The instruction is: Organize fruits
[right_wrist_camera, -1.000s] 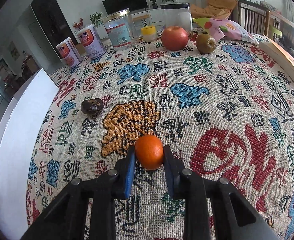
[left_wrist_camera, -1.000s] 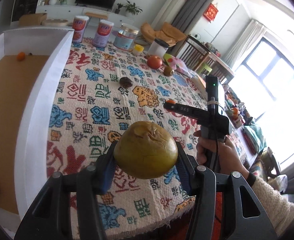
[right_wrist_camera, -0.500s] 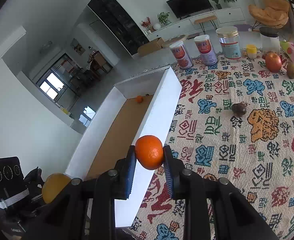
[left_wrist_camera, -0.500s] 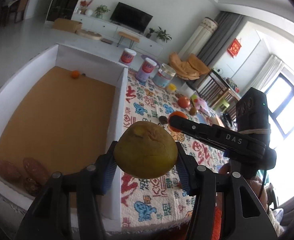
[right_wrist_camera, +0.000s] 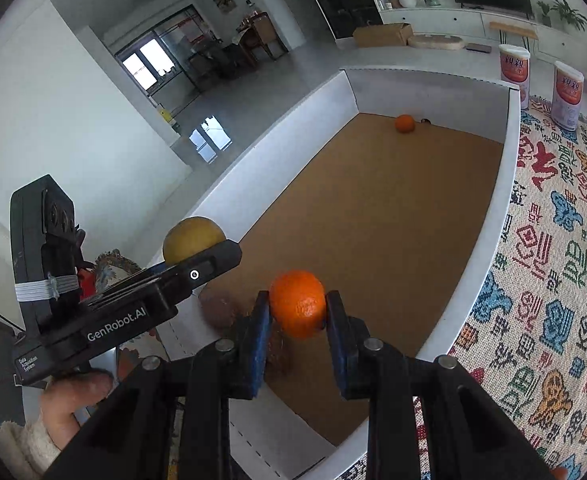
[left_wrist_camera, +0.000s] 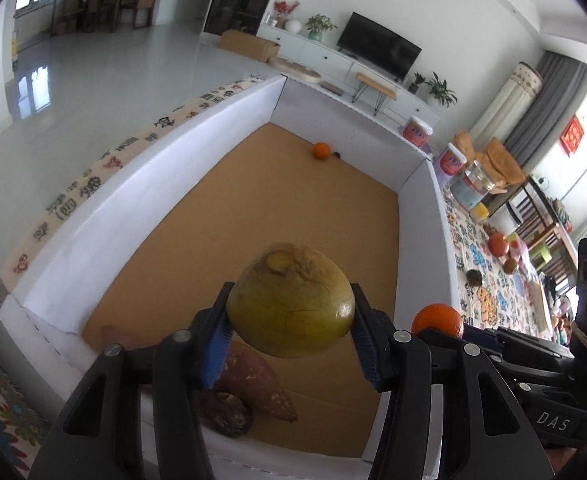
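My left gripper [left_wrist_camera: 291,342] is shut on a large yellow-green pomelo-like fruit [left_wrist_camera: 289,300] and holds it above the near end of a white-walled box [left_wrist_camera: 133,200] with a brown floor. My right gripper [right_wrist_camera: 298,314] is shut on a small orange [right_wrist_camera: 298,303], also over the box's near end; that orange [left_wrist_camera: 437,319] shows at the right of the left wrist view. The yellow fruit [right_wrist_camera: 192,238] and the left gripper's body appear at the left of the right wrist view. A second orange [left_wrist_camera: 321,150] lies in the box's far corner. Sweet potatoes [left_wrist_camera: 249,376] lie at the near end.
On the patterned tablecloth [right_wrist_camera: 553,280] to the right of the box stand two cans [right_wrist_camera: 567,94] and a jar. A red apple [left_wrist_camera: 498,244], a kiwi and a dark round fruit [left_wrist_camera: 473,278] lie further along. A hand [right_wrist_camera: 69,396] holds the left gripper.
Both grippers have swung from over the tablecloth to over the box, each still gripping its fruit. The right gripper rose on the way.
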A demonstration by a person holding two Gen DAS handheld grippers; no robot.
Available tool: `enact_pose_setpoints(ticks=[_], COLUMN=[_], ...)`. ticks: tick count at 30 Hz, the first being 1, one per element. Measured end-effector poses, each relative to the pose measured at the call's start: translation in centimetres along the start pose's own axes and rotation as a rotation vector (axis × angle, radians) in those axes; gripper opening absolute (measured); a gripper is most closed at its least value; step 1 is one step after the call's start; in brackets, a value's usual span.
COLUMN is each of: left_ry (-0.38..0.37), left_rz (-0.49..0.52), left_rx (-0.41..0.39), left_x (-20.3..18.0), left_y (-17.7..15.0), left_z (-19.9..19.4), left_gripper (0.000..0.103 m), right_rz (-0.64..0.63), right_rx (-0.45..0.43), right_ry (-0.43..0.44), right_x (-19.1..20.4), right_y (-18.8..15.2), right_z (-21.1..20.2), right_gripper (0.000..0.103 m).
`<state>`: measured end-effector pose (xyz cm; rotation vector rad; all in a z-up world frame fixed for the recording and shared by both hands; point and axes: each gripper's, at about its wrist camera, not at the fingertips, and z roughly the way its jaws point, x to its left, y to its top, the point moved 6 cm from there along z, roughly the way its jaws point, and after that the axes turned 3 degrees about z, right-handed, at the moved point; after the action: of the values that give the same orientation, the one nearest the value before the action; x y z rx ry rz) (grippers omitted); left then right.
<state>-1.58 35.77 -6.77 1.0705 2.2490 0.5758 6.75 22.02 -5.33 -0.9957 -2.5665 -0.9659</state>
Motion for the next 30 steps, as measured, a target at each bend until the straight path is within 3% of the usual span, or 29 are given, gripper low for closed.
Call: enact_pose_setpoints(ticks=[5, 8, 10, 16, 21, 25, 27, 30], left_ry=[0.027, 0.056, 0.058, -0.053, -0.258, -0.391, -0.394, -0.293], left_rz=[0.01, 0.031, 0.043, 0.139, 0.307, 0.471, 0.513, 0.537], left_rx=[-0.008, -0.051, -0.082, -0.094, -0.065, 0.021, 0.058, 0.054], left_x=[0.4, 0.2, -0.5, -6.7, -16.9, -25.4, -28.4, -30.6], left_y=[-0.4, 0.2, 0.5, -0.1, -3.3, -7.1, -8.3, -8.5], left_z=[0.0, -0.7, -1.2, -1.6, -2.5, -1.0, 1.4, 6.3], left_gripper=[0.06, 0.084, 0.087, 0.087, 0.087, 0.09, 0.09, 0.09], right_rz=[-0.016, -0.002, -0.007, -0.003, 0.103, 0.211, 0.271, 0.345], right_rx=[0.007, -0.018, -0.063, -0.274, -0.441, -0.474, -0.429, -0.364], right_ry=[-0.034, -0.043, -0.063, -0.216, -0.411, -0.668, -0.792, -0.89], right_x=[0.3, -0.1, -0.5, -5.1, -14.6, -25.7, -31.3, -36.9], right_y=[-0.3, -0.4, -0.2, -1.4, -5.6, -11.0, -13.8, -17.1], right_z=[1.5, 1.1, -0.1, -7.2, -14.6, -19.1, -20.3, -21.7], right_gripper=[0.033, 0.047, 0.068, 0.091, 0.101, 0.101, 0.101, 0.101])
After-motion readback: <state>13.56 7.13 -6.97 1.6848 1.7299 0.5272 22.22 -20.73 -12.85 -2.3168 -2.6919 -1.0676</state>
